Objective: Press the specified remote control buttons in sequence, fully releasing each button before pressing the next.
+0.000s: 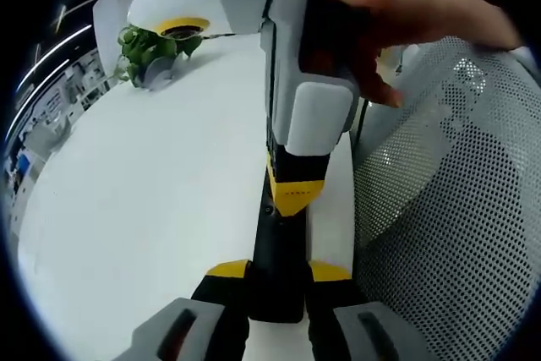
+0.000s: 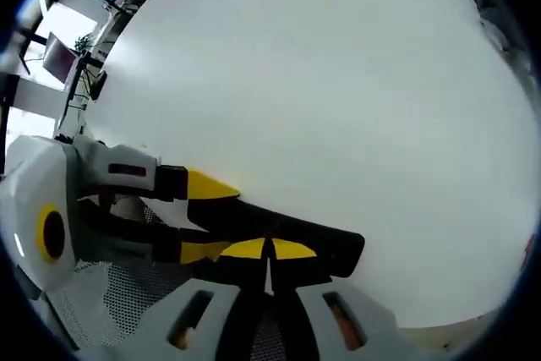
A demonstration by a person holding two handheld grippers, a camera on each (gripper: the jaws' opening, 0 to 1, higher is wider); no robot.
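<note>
- Your left gripper [image 1: 275, 281] has its fingers clamped on the remote [image 1: 272, 247], a slim black bar running forward from between them, held above the table [image 1: 152, 209].
- Treat the remote as light, rigid and smooth-sided. Grip it by the long edges, clear of the buttons.
- Your right gripper [image 2: 270, 249] has its fingers closed together, tips against the remote's face.
- No writing is legible anywhere.
</note>
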